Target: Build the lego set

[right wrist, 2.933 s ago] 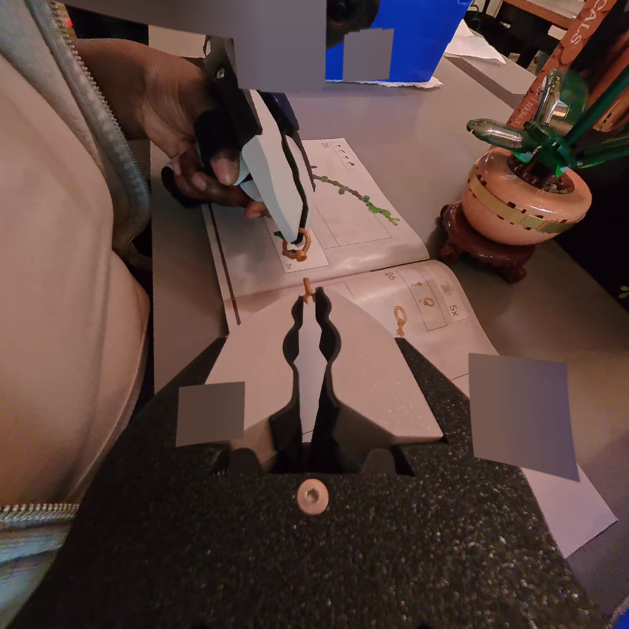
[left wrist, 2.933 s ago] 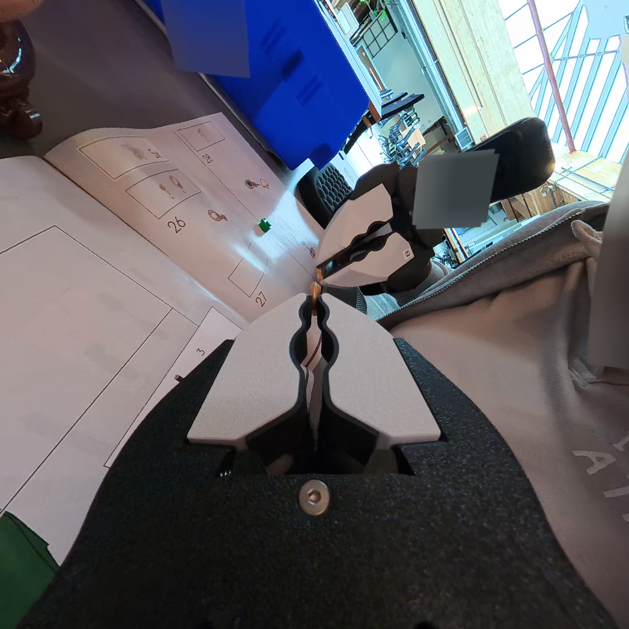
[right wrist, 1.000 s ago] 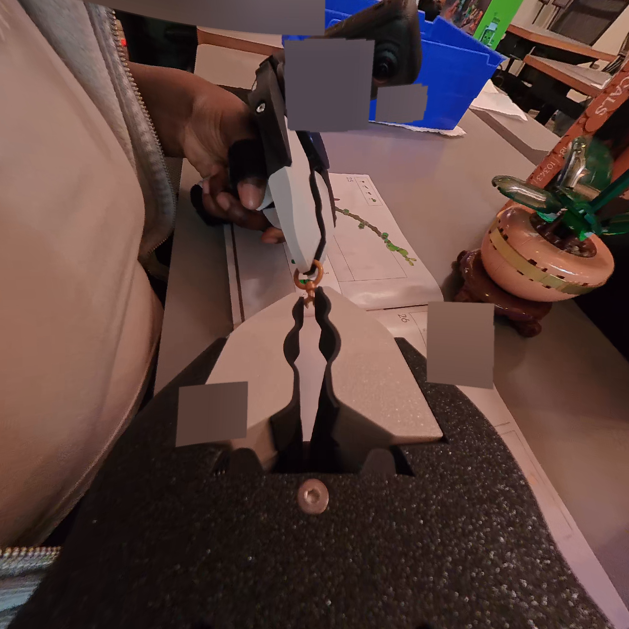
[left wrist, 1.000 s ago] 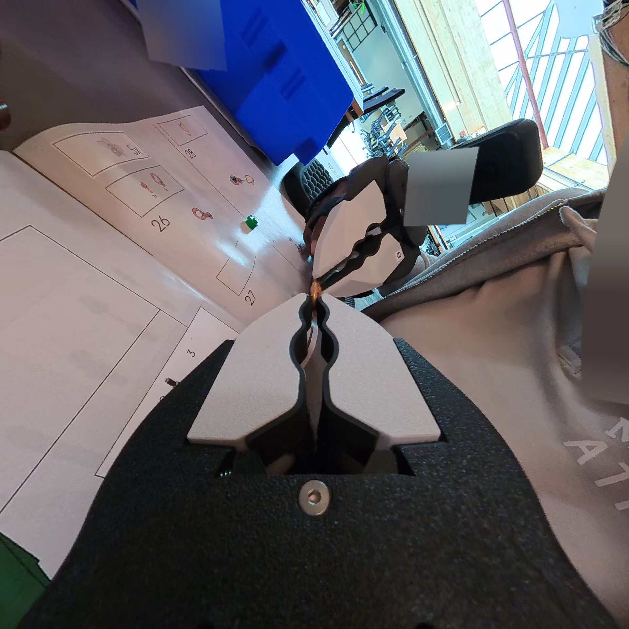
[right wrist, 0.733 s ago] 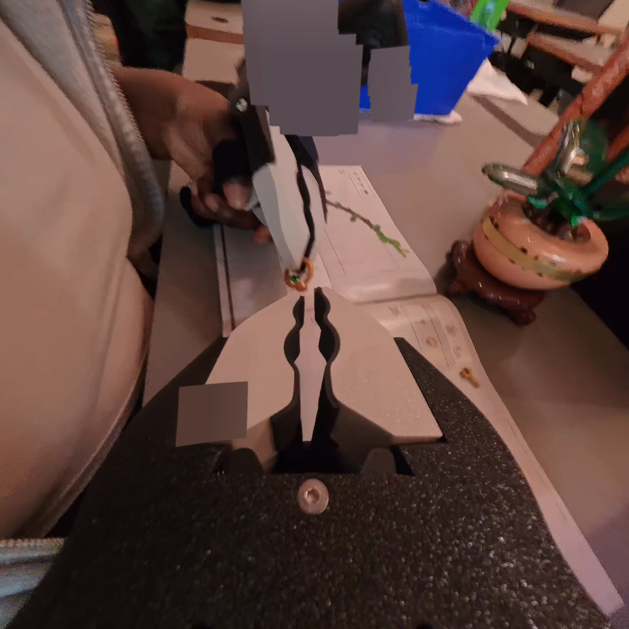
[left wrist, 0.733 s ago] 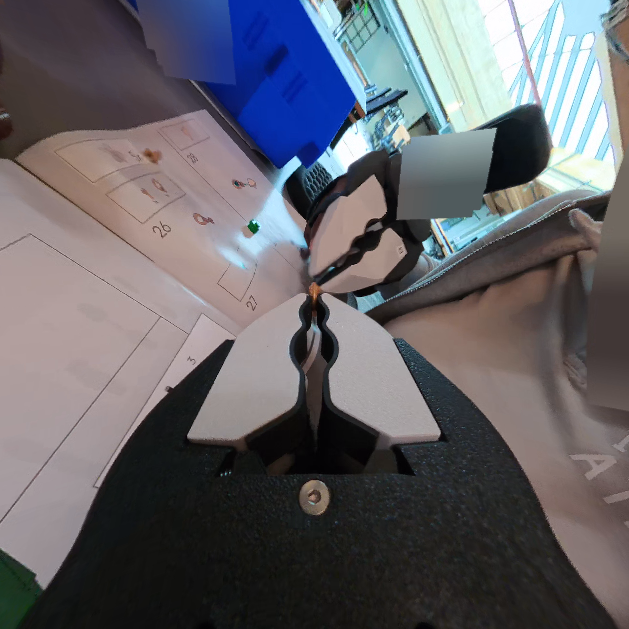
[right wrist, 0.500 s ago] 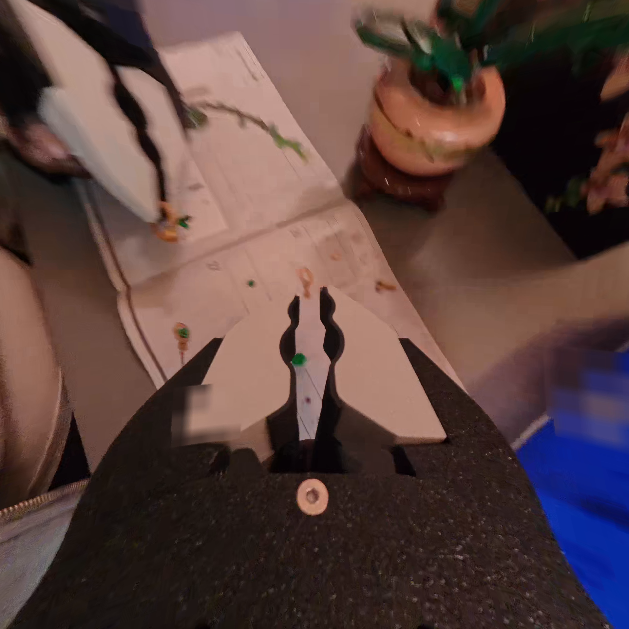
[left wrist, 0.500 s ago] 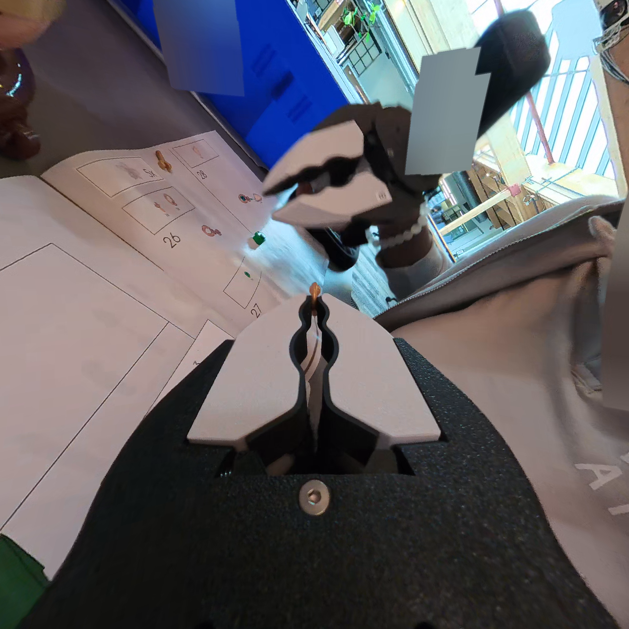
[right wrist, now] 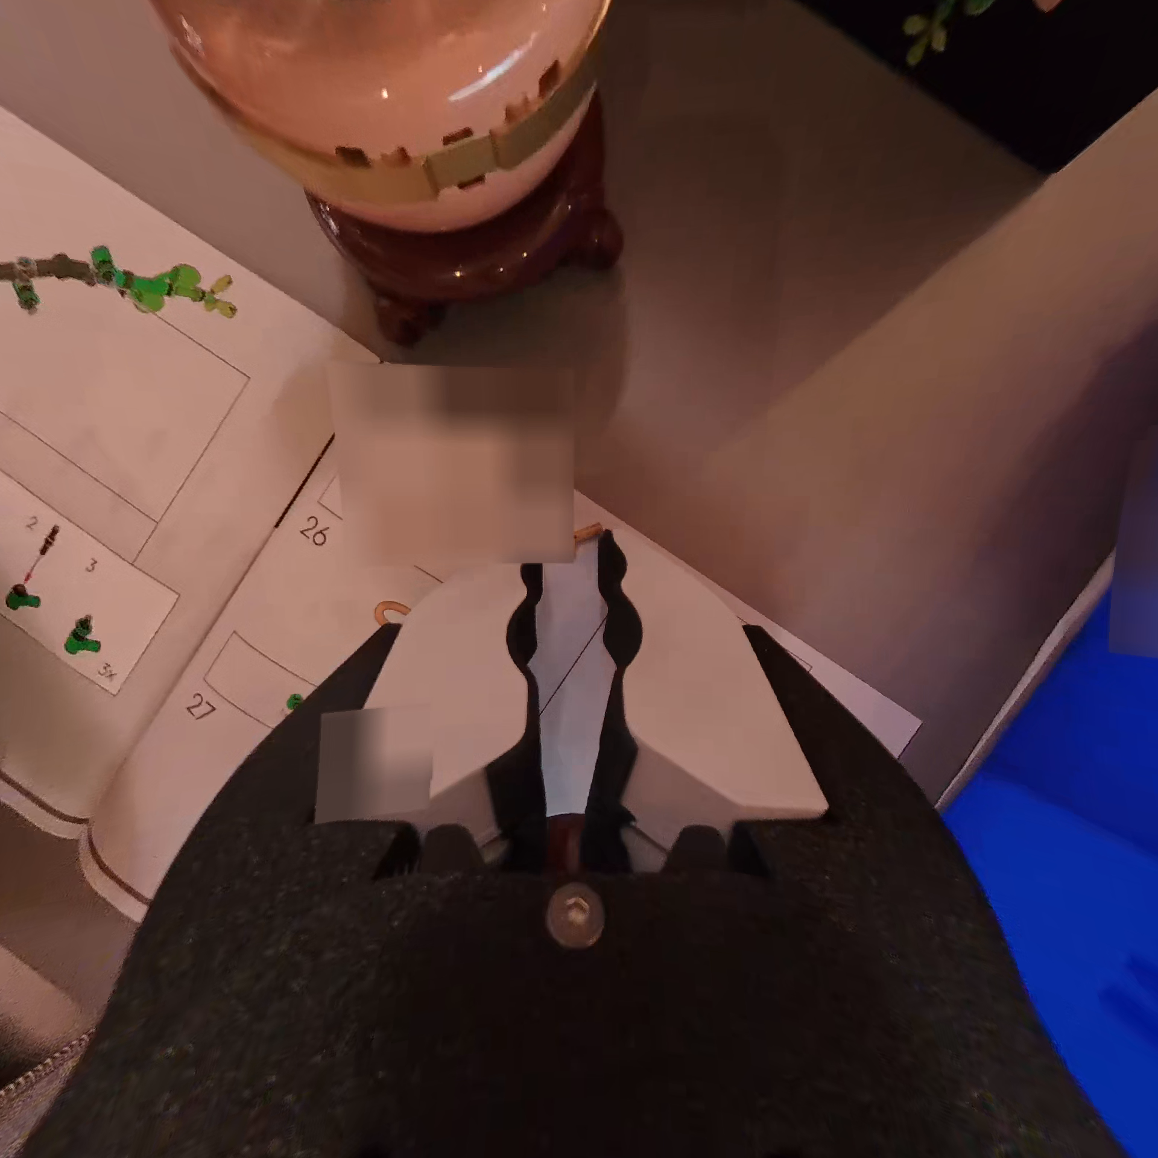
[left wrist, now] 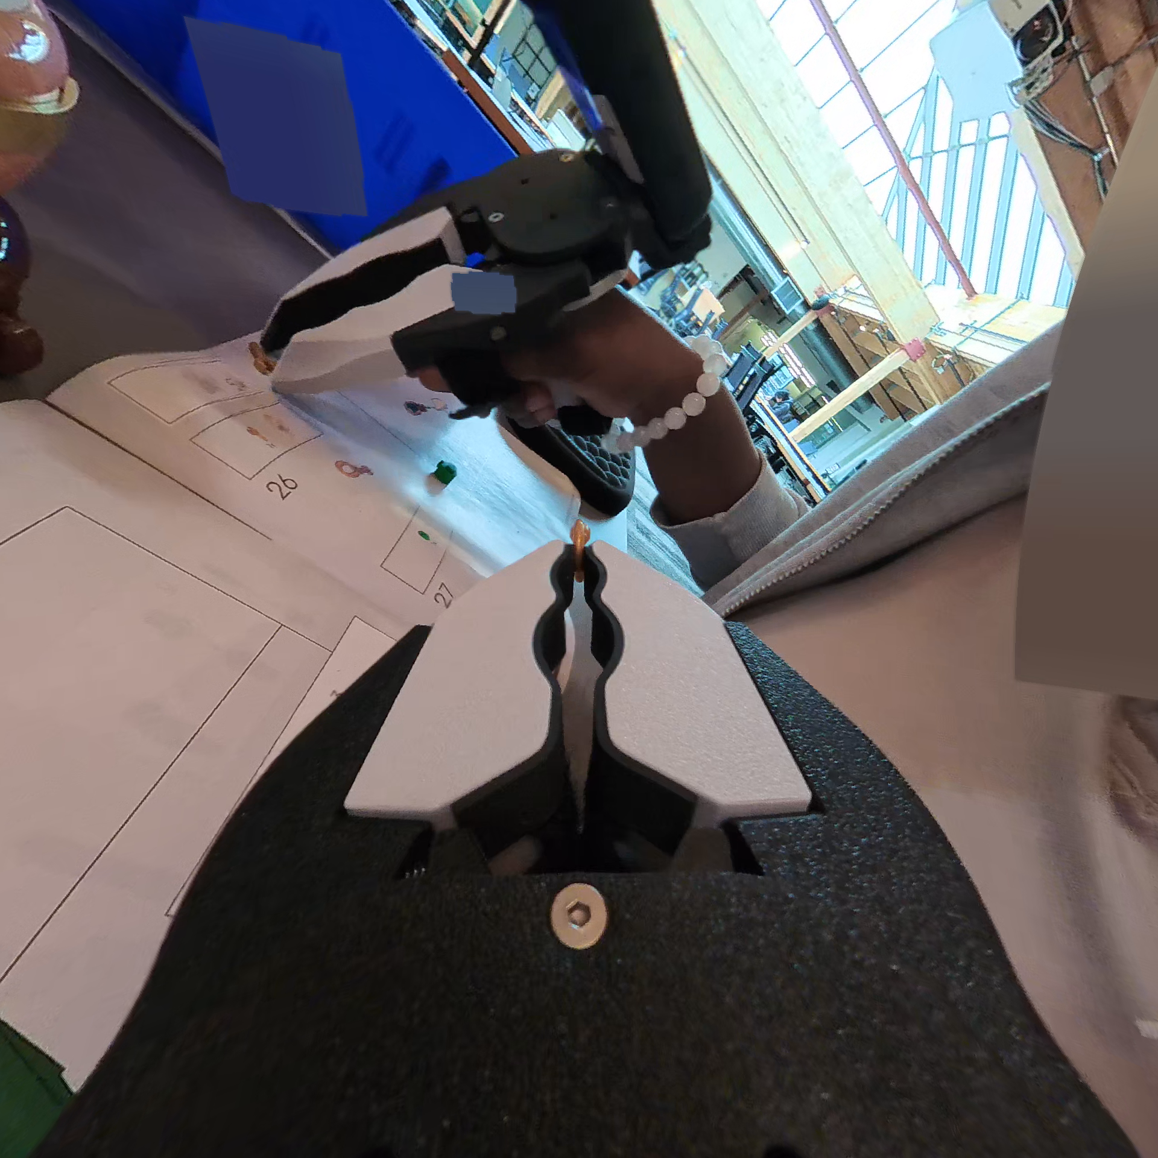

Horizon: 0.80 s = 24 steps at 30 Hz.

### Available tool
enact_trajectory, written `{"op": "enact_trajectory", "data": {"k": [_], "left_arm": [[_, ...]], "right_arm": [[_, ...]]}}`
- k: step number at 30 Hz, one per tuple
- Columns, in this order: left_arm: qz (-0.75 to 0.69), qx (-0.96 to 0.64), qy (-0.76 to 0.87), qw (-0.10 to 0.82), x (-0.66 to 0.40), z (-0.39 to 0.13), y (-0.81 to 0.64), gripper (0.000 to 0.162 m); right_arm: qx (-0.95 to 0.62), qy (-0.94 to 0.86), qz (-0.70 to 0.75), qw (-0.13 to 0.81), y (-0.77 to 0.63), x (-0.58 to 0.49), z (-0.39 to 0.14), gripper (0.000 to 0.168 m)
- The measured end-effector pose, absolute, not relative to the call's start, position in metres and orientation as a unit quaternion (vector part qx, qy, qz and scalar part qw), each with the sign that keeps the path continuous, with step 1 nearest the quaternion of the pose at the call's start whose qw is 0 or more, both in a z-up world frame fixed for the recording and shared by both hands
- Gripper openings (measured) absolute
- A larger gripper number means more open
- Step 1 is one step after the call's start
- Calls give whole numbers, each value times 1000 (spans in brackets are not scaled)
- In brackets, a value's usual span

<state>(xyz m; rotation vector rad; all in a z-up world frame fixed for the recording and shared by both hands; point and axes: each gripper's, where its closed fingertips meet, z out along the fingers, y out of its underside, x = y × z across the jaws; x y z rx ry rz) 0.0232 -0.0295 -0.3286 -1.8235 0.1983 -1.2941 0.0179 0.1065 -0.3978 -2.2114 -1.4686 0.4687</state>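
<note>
My left gripper (left wrist: 578,546) is shut on a small orange ring piece (left wrist: 579,539) that sticks out past its tips, held above the open instruction booklet (left wrist: 125,626). My right gripper (right wrist: 567,550) is open and empty, low over the booklet (right wrist: 125,407). A small tan piece (right wrist: 589,532) lies right at its fingertips. In the left wrist view the right gripper (left wrist: 271,357) points down at this tan piece (left wrist: 258,358) on the page. A small green piece (left wrist: 445,471) lies loose on the booklet.
The built pink pot on its dark brown stand (right wrist: 438,188) stands just beyond the booklet, close ahead of the right gripper. A blue bin (left wrist: 376,125) sits behind the booklet and shows at the right (right wrist: 1034,908). A person's grey sweater (left wrist: 877,689) is to the right.
The right gripper let go at the left gripper's tips, opened, and swung away down to the booklet near the pot. The left gripper kept its hold on the orange piece.
</note>
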Motion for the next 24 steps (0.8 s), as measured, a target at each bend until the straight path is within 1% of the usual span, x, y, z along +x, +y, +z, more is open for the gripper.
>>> {"op": "enact_trajectory", "data": {"k": [3, 6, 10, 12, 14, 17, 18, 21, 24], "left_arm": [[-533, -724, 85, 429, 24, -326, -32, 2], [-544, -717, 88, 426, 24, -324, -34, 2], [-550, -712, 86, 427, 23, -323, -34, 2], [-551, -712, 87, 427, 23, -322, -34, 2], [-552, -711, 89, 425, 24, -322, -35, 2], [-554, -710, 85, 426, 23, -322, -34, 2], [-556, -709, 83, 426, 22, -322, -34, 2], [-557, -706, 74, 430, 20, -321, -33, 2], [-561, -705, 75, 428, 20, -320, -33, 2]], "right_arm": [[-795, -542, 174, 209, 106, 15, -398, 13], [-748, -617, 147, 196, 103, 13, -398, 9], [-585, -793, 92, 143, 89, 19, -397, 6], [-529, -836, 73, 128, 88, 21, -397, 6], [-532, -836, 84, 107, 85, 23, -395, 8], [-571, -808, 116, 90, 80, 27, -390, 24], [-592, -792, 116, 90, 80, 29, -390, 26], [-649, -745, 118, 100, 78, 32, -395, 20], [-653, -741, 103, 122, 79, 39, -397, 16]]}}
